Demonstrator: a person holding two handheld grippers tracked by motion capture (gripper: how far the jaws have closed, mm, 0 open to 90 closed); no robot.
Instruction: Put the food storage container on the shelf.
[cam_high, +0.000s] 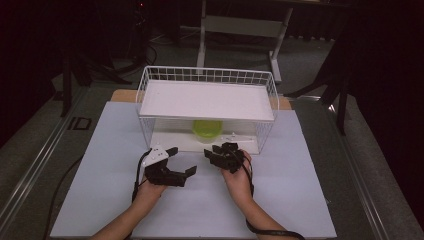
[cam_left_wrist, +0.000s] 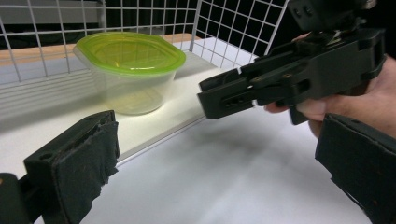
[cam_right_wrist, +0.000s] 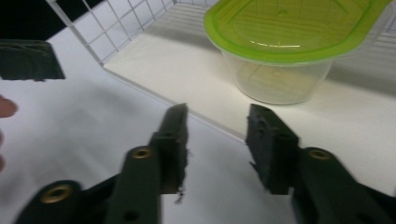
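Note:
A clear plastic container with a green lid (cam_high: 207, 129) stands on the lower white shelf of a wire rack (cam_high: 145, 90), under its upper shelf. My left gripper (cam_high: 182, 161) lies on the table just in front of the rack's open side, jaws spread wide and holding nothing. My right gripper (cam_high: 212, 151) is beside it to the right, open and empty, pointing at the shelf edge. In the left gripper view the container (cam_left_wrist: 128, 70) sits ahead to the left, and the right gripper (cam_left_wrist: 280, 81) crosses in from the right. In the right gripper view the container (cam_right_wrist: 285, 46) stands just beyond my open right gripper (cam_right_wrist: 217, 130).
The rack stands at the back middle of a white table top (cam_high: 100, 200). Its wire walls (cam_left_wrist: 233, 28) close in the sides and back. A desk frame (cam_high: 240, 25) and dark stands are on the floor behind. A cable (cam_high: 60, 185) runs off the table's left side.

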